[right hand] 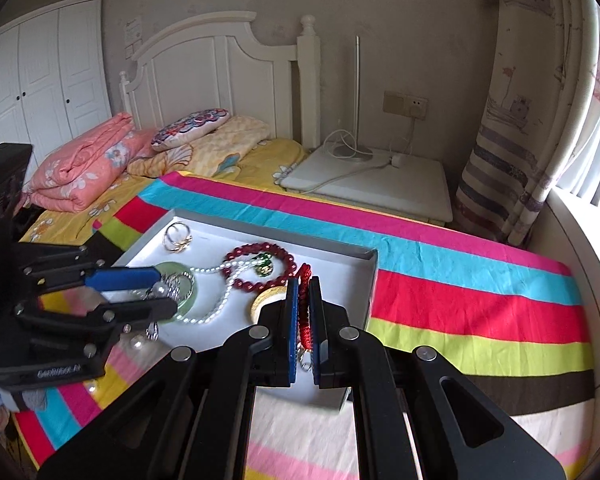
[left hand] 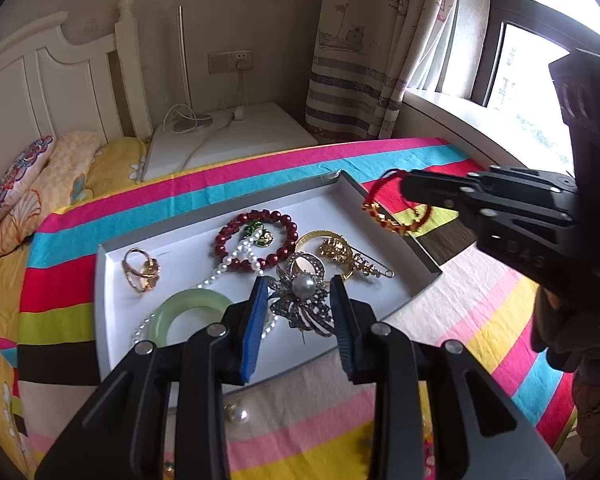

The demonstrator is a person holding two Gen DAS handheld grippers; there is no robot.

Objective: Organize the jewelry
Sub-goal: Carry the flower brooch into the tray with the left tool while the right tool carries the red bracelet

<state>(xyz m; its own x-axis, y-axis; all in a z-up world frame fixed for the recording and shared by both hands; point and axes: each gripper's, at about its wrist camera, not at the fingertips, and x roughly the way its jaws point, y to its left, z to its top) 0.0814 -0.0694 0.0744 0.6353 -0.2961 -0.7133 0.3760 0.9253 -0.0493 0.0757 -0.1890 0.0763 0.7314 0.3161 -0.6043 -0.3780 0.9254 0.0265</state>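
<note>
Between the left gripper's pads sits a pearl brooch, gripped; the right gripper, angled down over the tray, is clenched on a red bracelet.

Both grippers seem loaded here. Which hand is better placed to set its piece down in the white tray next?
Probably the left. The left gripper holds the silver pearl brooch directly over the white tray. The right gripper, shut on the red cord bracelet, hangs beyond the tray's rim over the striped cloth.

Soft window daylight, overexposed panes, fisheye-bent edges.
</note>
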